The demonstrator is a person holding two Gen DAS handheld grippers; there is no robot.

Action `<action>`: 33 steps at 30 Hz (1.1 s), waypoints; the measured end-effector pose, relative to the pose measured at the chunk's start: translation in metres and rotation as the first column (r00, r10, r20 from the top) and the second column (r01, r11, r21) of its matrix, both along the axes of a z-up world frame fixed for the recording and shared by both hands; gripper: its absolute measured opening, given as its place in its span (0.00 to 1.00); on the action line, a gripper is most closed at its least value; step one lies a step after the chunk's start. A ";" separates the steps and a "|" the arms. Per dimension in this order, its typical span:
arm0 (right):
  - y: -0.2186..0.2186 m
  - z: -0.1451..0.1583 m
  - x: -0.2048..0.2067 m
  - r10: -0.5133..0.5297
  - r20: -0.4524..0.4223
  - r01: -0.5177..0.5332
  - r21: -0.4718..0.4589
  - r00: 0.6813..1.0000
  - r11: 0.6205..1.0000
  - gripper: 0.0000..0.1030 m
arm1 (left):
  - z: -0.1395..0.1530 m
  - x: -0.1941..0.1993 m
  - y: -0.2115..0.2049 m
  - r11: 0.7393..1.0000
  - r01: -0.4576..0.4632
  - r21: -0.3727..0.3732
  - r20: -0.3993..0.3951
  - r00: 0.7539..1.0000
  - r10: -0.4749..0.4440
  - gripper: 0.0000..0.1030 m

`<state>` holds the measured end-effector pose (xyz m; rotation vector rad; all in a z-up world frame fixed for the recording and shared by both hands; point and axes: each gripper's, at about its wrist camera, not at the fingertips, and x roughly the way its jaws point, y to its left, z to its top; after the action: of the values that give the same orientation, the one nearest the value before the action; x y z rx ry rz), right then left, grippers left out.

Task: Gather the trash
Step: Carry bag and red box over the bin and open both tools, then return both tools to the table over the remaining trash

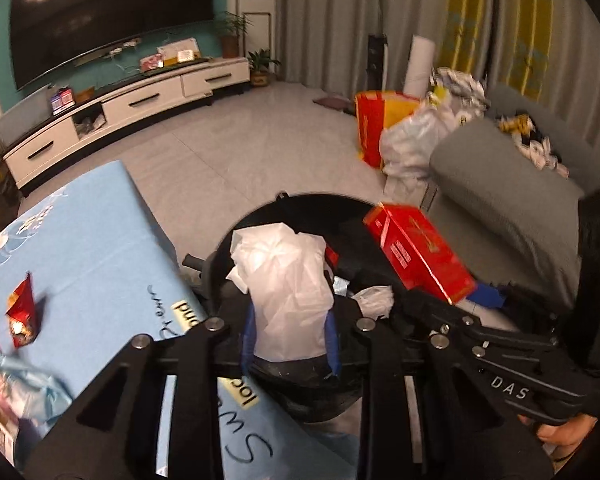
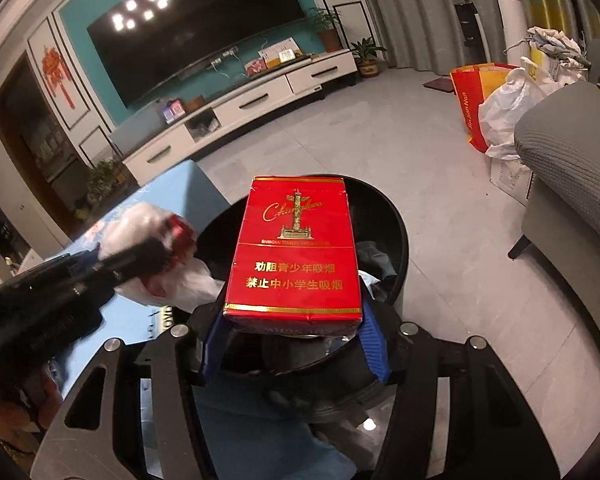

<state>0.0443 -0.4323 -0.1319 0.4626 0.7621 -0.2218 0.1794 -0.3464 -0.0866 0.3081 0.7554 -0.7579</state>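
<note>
— What are you holding right now?

— In my left jaws (image 1: 290, 340) I am gripping a crumpled white plastic bag (image 1: 286, 280); the blue pads are pressing on its lower part, low in the middle of the left wrist view. My right jaws (image 2: 294, 340) are clamping a red cigarette pack (image 2: 296, 248) by its near end, and the pack is filling the middle of the right wrist view.

— And where is all that sitting?

— Both pieces are hanging over the open black trash bin (image 1: 300, 208), which is standing on the floor just beside the blue-covered worktop (image 1: 100, 232). In the left view the pack is showing at centre right, over the bin's right rim. In the right view the bag is showing at centre left, over the bin's left rim, with something red blurred against it.

— Anything left on the worktop?

— A red snack wrapper (image 1: 24, 312) is lying at the lower left of the left view, and some blurred pale blue and pink wrapping (image 1: 16, 376) is lying below it near the edge.

— And inside the bin?

— I am seeing white scraps (image 1: 374, 300) and dark bits in there.
</note>
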 end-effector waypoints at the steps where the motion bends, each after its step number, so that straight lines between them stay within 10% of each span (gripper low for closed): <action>1: -0.002 -0.002 0.002 -0.003 -0.010 0.003 -0.009 1.000 1.000 0.55 | -0.005 0.002 -0.005 1.000 0.007 0.014 -0.002 1.000 -0.007 0.34; 8: -0.017 -0.016 0.004 -0.031 -0.040 0.031 0.010 0.999 0.999 0.70 | -0.022 0.015 -0.005 0.999 -0.006 0.038 -0.035 0.999 0.007 0.72; 23: 0.040 0.029 -0.033 0.105 0.012 -0.105 0.045 0.994 0.993 0.71 | 0.022 -0.051 0.127 0.977 -0.209 -0.035 0.017 0.978 0.210 0.88; 33: 0.135 0.052 -0.029 0.334 -0.004 -0.334 0.037 0.942 0.942 0.72 | 0.037 -0.084 0.279 0.876 -0.470 -0.107 -0.033 0.882 0.469 0.88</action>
<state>0.0151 -0.2971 -0.0802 0.3589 0.8431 0.1075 0.0959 -0.0675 -0.0494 0.0125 0.7515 -0.3355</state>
